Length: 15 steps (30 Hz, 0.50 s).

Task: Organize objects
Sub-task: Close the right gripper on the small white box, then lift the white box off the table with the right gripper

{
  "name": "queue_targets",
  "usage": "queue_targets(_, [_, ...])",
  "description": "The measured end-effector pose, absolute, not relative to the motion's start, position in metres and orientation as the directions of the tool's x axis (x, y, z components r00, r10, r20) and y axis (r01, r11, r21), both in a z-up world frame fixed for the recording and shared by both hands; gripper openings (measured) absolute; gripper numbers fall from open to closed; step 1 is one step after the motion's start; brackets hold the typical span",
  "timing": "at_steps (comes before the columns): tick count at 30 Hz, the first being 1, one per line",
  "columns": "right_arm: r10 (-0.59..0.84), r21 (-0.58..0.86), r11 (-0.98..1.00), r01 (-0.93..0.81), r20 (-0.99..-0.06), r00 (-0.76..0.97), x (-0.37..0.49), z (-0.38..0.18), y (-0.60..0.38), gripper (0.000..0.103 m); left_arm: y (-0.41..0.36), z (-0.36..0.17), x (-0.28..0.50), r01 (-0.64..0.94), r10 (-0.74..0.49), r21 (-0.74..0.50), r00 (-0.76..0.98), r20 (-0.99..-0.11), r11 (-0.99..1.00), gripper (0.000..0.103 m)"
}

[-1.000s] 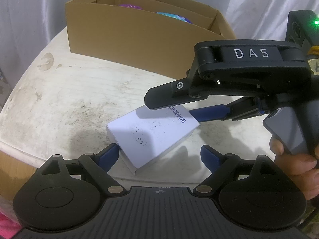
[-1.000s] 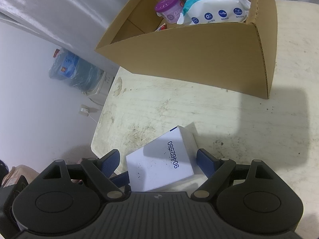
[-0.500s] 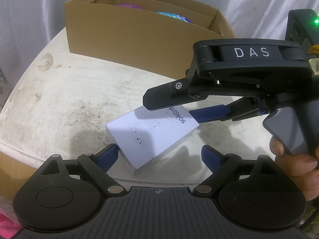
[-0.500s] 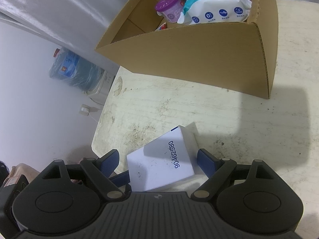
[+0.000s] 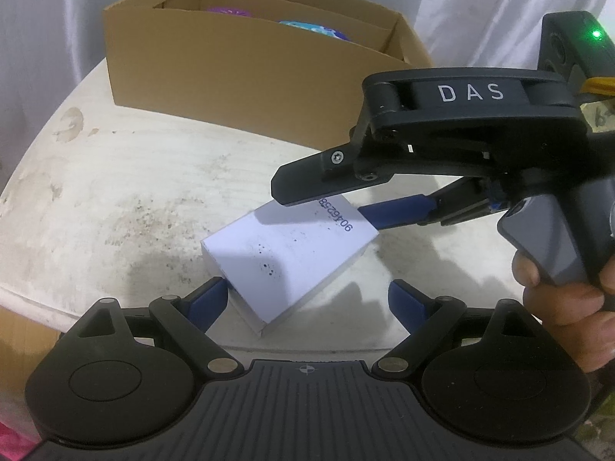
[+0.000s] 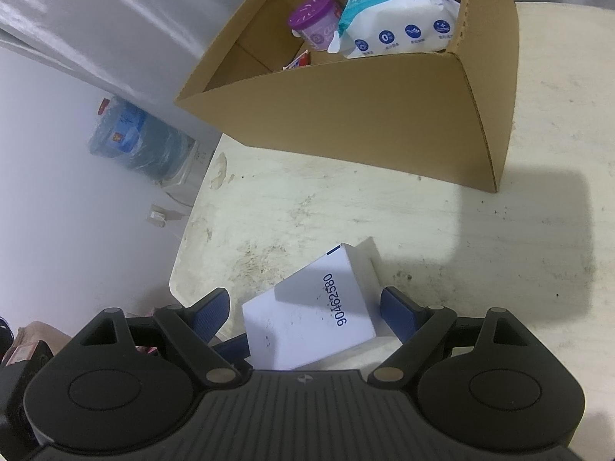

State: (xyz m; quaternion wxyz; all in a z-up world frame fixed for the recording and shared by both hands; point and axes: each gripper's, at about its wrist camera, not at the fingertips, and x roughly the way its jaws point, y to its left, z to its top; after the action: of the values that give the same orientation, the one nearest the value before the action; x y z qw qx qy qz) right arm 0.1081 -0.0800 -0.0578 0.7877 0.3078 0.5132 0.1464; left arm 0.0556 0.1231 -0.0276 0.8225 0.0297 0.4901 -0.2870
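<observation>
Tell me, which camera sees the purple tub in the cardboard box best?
The right wrist view: it looks down into the cardboard box, showing the purple tub with its lid and side beside the wipes pack. The left wrist view shows only a sliver of the purple lid above the box wall.

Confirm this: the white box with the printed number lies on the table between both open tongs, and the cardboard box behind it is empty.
Not empty. The right wrist view shows the cardboard box holding a purple-lidded jar and a pack of wipes. The rest stands: the white box lies on the table between both open tongs.
</observation>
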Motion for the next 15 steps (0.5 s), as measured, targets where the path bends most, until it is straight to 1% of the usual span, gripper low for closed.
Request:
queue_targets(3, [0.549,0.640,0.763,0.087,-0.714,0.435,0.109,-0.059,-0.081,0.088,0.126,-0.027,0.056,0.501,-0.450,-0.242,0.350,-0.821,0.831,0.090])
queue_targets(7, [0.569,0.676,0.730,0.097,-0.681,0.461,0.104,-0.061,-0.090,0.088,0.133,-0.023,0.056,0.499,-0.476,-0.269,0.352,-0.806,0.824,0.090])
queue_targets(15, [0.556,0.691,0.716,0.092,-0.646,0.524,0.091,-0.055,-0.101,0.088,0.144,-0.019,0.047,0.515,-0.452,-0.207,0.412,-0.791,0.832,0.090])
